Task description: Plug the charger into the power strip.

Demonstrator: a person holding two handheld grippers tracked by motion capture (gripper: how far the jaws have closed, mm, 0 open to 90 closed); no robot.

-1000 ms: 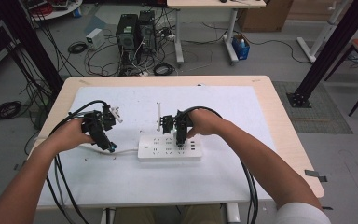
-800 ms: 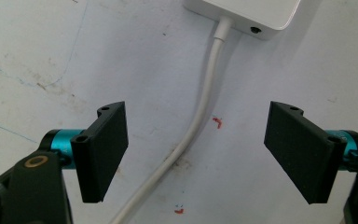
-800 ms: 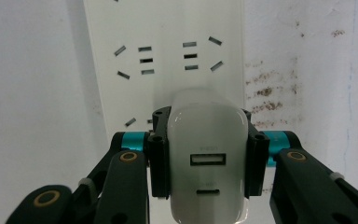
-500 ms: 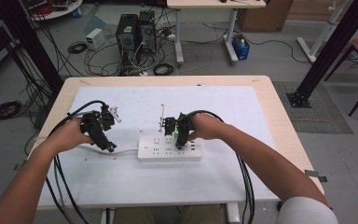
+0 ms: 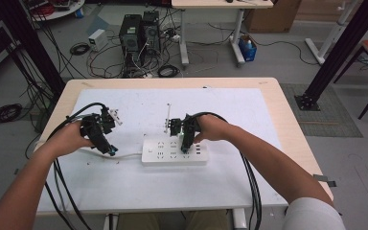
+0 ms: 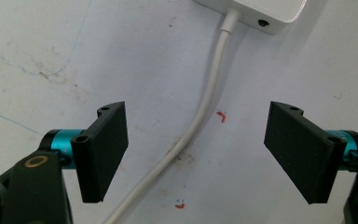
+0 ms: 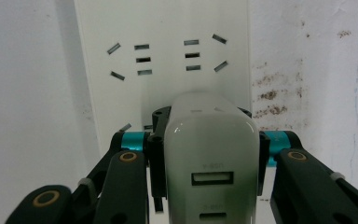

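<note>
Not much has shifted since a moment back: the right gripper (image 5: 186, 146) just nudged down a touch over the white power strip (image 5: 159, 152), jaws clamped on a white USB charger (image 7: 209, 163). Left gripper (image 5: 106, 147) hangs open above the strip's cord (image 6: 200, 116). I'd keep the charger square over the slots and press straight down.

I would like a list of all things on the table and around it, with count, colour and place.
power strip: 1, white, mid table
strip cord: 1, white, between the open left jaws
charger: 1, white, two USB ports, over the strip
mat: 1, white, covers the table
table: 1, light wood
computer towers: 2, black, floor behind
left gripper: 1, black, open
right gripper: 1, black, shut on charger
</note>
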